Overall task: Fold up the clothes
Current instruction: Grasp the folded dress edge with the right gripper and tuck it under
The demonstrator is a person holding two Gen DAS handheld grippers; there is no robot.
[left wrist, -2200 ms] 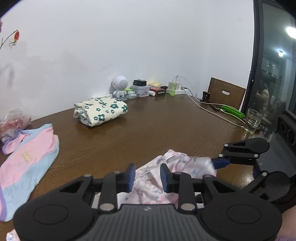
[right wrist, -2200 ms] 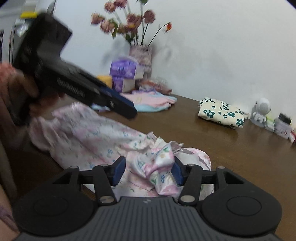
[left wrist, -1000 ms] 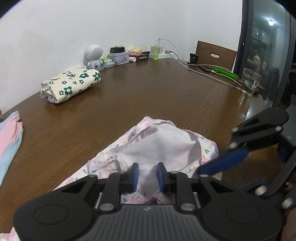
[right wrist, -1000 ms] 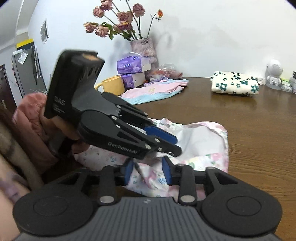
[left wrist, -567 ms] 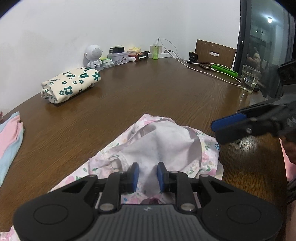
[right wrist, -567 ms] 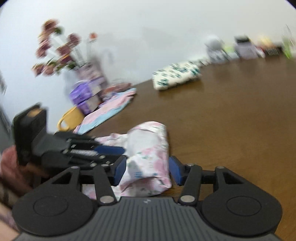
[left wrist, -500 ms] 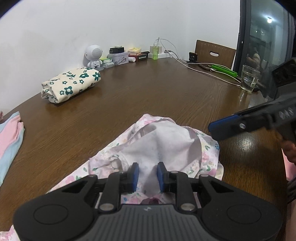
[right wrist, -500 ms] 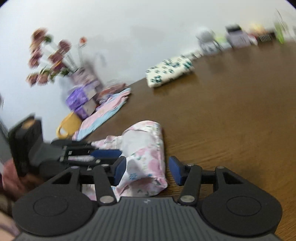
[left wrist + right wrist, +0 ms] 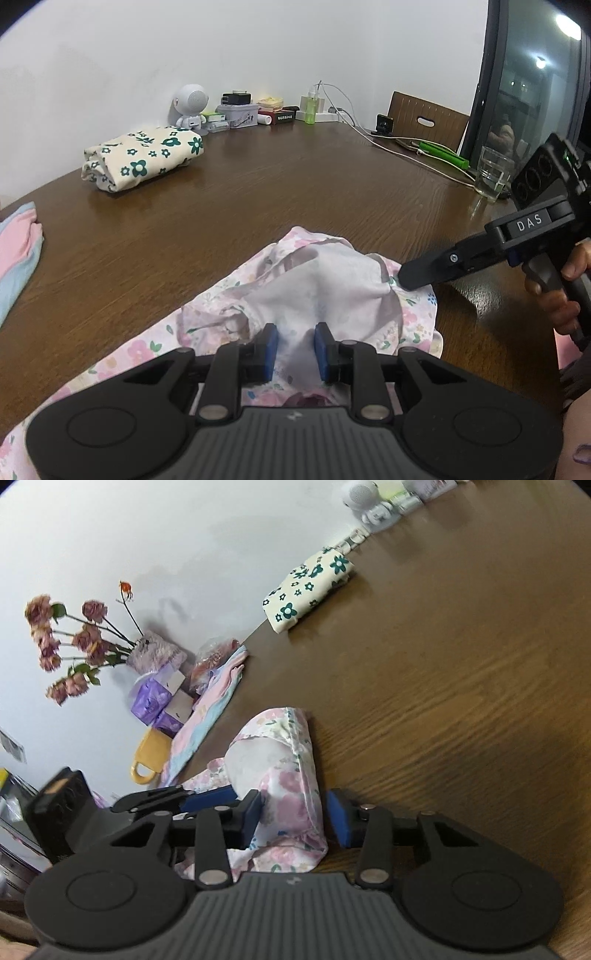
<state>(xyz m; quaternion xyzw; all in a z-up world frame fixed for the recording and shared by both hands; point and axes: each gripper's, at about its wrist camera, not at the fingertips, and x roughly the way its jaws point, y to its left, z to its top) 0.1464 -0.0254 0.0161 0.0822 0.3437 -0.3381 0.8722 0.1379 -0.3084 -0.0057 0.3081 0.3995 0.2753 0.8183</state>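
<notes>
Left wrist view: my left gripper (image 9: 291, 347) clenched on pink flowery garment (image 9: 325, 291), half folded, near table (image 9: 258, 192) front edge. Right gripper (image 9: 295, 814) jaws just been closing, cloth between, grip unsure. Green-flower bundle (image 9: 144, 157) already folded. Striped top (image 9: 18, 251) left. Middle of table bare, room to move.

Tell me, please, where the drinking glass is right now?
In the left wrist view, the drinking glass stands at the wooden table's far right edge, just past the green pen and beside the dark window.
</notes>
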